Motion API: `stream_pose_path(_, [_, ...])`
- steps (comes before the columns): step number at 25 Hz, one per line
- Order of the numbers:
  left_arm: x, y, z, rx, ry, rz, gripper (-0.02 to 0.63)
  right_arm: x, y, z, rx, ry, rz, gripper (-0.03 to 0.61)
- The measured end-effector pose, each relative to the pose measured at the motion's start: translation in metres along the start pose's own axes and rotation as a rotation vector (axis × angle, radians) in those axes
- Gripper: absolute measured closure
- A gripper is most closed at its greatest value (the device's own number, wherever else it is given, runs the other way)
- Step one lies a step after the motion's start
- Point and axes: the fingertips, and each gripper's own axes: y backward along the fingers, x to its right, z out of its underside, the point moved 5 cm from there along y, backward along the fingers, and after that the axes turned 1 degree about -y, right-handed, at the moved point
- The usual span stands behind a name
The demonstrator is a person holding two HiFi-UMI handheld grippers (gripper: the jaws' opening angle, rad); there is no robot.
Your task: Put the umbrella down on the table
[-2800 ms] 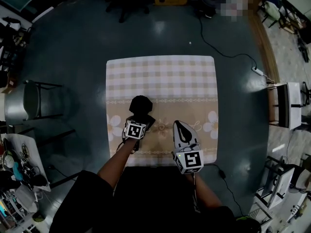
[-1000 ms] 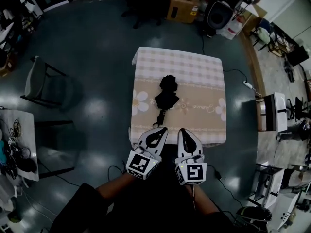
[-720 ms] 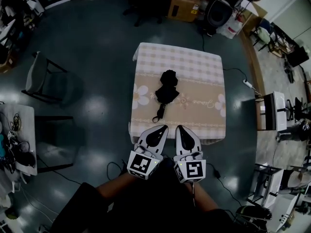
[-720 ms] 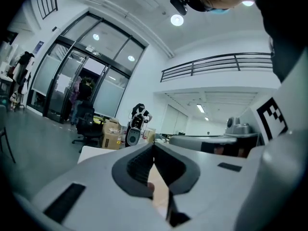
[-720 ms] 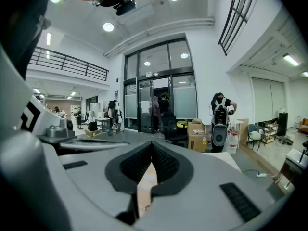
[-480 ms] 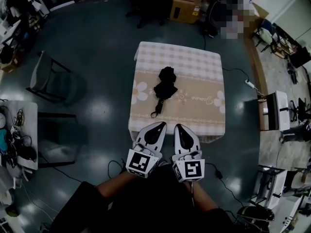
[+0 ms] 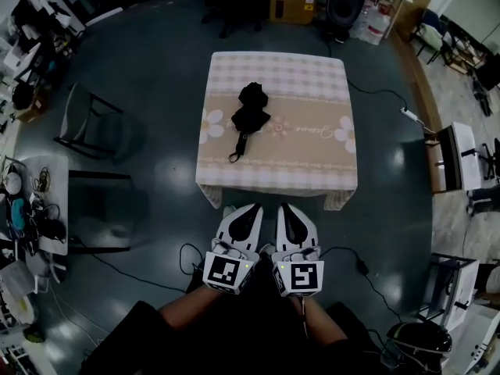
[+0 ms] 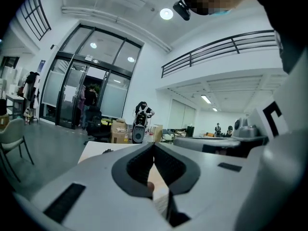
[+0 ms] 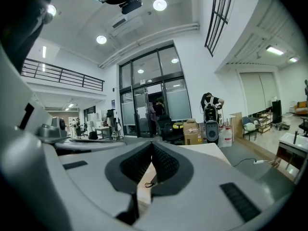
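Grey-blue polished floor (image 7: 156,45) fills most of the head view. At the far left edge a cluttered white desk (image 7: 19,209) holds cables and small gear, and just right of it, in the left middle of the frame, stands a grey chair (image 7: 82,119).

In the upper centre is the table (image 7: 328,170), covered with a cloth that is checked at the far end and beige with white daisies nearer the camera. The black umbrella (image 7: 250,109) lies folded on the left half of this cloth, resting flat on it, with its wrist strap (image 7: 234,156) trailing toward the lower left. Nothing is touching it.

Below the table, over the floor in the lower centre, the two grippers sit side by side and point toward the table's near edge, well apart from the umbrella. The left gripper (image 7: 251,209) has its jaws pressed together with nothing between them; its own view shows the dark pads meeting in a single line. Just to its right, the right gripper (image 7: 284,209) is likewise fully closed and empty, its pads meeting the same way in its own view. Each carries a marker cube at its lower end, and the person's forearms (image 7: 187,315) enter from the bottom edge.

Right of the table, a black cable (image 7: 375,92) runs across the floor to a white power strip (image 7: 412,115), and a white stand (image 7: 466,162) stands at the right edge
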Motion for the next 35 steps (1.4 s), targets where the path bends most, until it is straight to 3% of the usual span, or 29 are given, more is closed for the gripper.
stream_pose_path(4, [0.013,0.013,0.001,-0.006,-0.026,-0.026,0.597,0.000,0.020,-0.003,0.002,0.021,-0.025,0.561])
stream_pose_path(11, [-0.003,0.026,-0.021,0.057,-0.041,-0.075,0.597,-0.015,0.023,-0.019,0.038,0.074,-0.018,0.561])
stream_pose_path(23, [-0.009,0.049,-0.034,0.132,-0.082,-0.037,0.597,-0.049,0.017,-0.021,0.036,0.123,-0.043,0.561])
stream_pose_path(32, [0.013,0.054,-0.034,0.163,-0.075,-0.059,0.597,-0.043,0.033,-0.028,0.059,0.160,-0.067,0.561])
stream_pose_path(35, [0.019,0.058,-0.030,0.147,-0.111,-0.065,0.597,-0.040,0.044,-0.021,0.064,0.158,-0.079,0.561])
